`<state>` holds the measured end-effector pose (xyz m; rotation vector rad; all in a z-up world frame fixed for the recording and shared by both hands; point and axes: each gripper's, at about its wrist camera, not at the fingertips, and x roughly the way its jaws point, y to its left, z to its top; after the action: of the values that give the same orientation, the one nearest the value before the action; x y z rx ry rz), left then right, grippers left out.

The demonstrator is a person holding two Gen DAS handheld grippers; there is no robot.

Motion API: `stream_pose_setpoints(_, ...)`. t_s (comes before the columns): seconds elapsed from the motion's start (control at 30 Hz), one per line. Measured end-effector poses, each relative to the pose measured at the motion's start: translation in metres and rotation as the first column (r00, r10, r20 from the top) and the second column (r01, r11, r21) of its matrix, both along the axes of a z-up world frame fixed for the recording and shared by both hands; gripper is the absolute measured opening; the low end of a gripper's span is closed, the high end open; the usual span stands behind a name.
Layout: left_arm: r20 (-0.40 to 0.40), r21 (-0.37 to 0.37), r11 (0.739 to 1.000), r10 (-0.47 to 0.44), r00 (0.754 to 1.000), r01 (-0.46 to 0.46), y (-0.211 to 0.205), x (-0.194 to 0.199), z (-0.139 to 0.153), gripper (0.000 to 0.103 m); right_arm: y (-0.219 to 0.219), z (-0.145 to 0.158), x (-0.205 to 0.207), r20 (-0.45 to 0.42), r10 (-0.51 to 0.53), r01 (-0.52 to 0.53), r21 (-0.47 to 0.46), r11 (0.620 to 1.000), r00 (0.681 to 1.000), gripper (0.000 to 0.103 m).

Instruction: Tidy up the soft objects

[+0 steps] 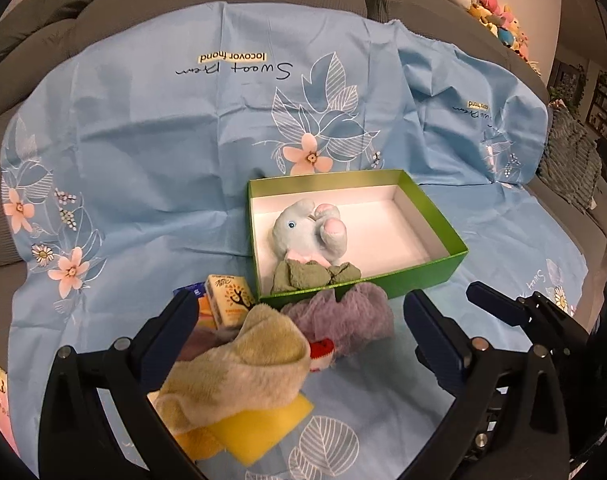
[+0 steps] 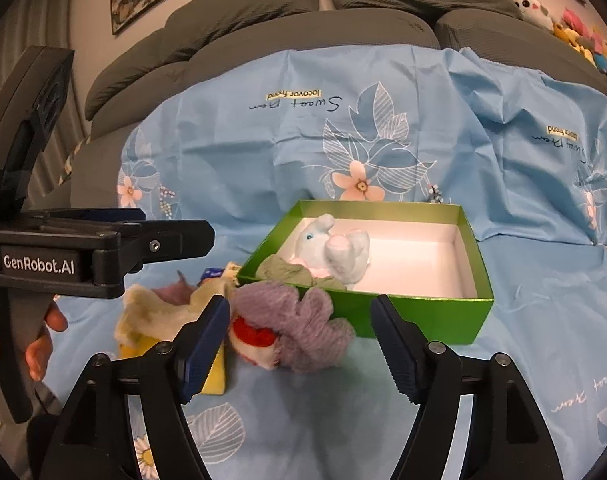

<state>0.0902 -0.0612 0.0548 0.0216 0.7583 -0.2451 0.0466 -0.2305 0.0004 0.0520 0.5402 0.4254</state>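
Note:
A green box [image 1: 423, 280] with a white inside stands on the blue cloth. In it lie a pale blue plush elephant [image 1: 307, 232] and an olive cloth [image 1: 315, 276]. A purple plush [image 1: 343, 316] with a red and white patch [image 1: 321, 354] leans against the box's near wall. My left gripper [image 1: 301, 304] is open just above and short of it. A beige fuzzy cloth [image 1: 239, 368] lies by its left finger. My right gripper [image 2: 299, 304] is open too, over the purple plush [image 2: 303, 324] and short of the box [image 2: 415, 320]. Nothing is gripped.
A yellow sponge [image 1: 263, 420] lies under the beige cloth, and a tissue pack [image 1: 227, 300] sits left of the box. The flowered blue sheet [image 1: 163, 140] covers a grey sofa [image 2: 263, 32]. Plush toys [image 1: 495, 12] pile at the far right. A hand [image 2: 43, 332] holds the left gripper's handle.

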Motion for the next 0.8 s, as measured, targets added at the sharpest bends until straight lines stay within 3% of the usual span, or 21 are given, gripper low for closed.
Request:
stream_pose_setpoints(0.1, 0.009, 0.005, 1.0, 0.008, 1.0, -0.008, 0.003, -0.012, 0.002, 0.102, 0.0, 0.003, -0.01, 0.005, -0.006, 0.006, 0.006, 1.0, 1.0, 0.082)
stream_pose_setpoints(0.37, 0.0, -0.013, 1.0, 0.022, 1.0, -0.022, 0.012, -0.037, 0.0, 0.102, 0.001, 0.004, -0.032, -0.013, 0.003, -0.002, 0.032, 0.999, 1.0, 0.084)
stream_pose_setpoints(0.8, -0.113, -0.111, 0.994, 0.007, 0.994, -0.019, 0.03, -0.044, -0.024, 0.102, 0.001, -0.041, -0.032, -0.135, 0.022, -0.006, 0.122, 0.992, 0.991, 0.084)
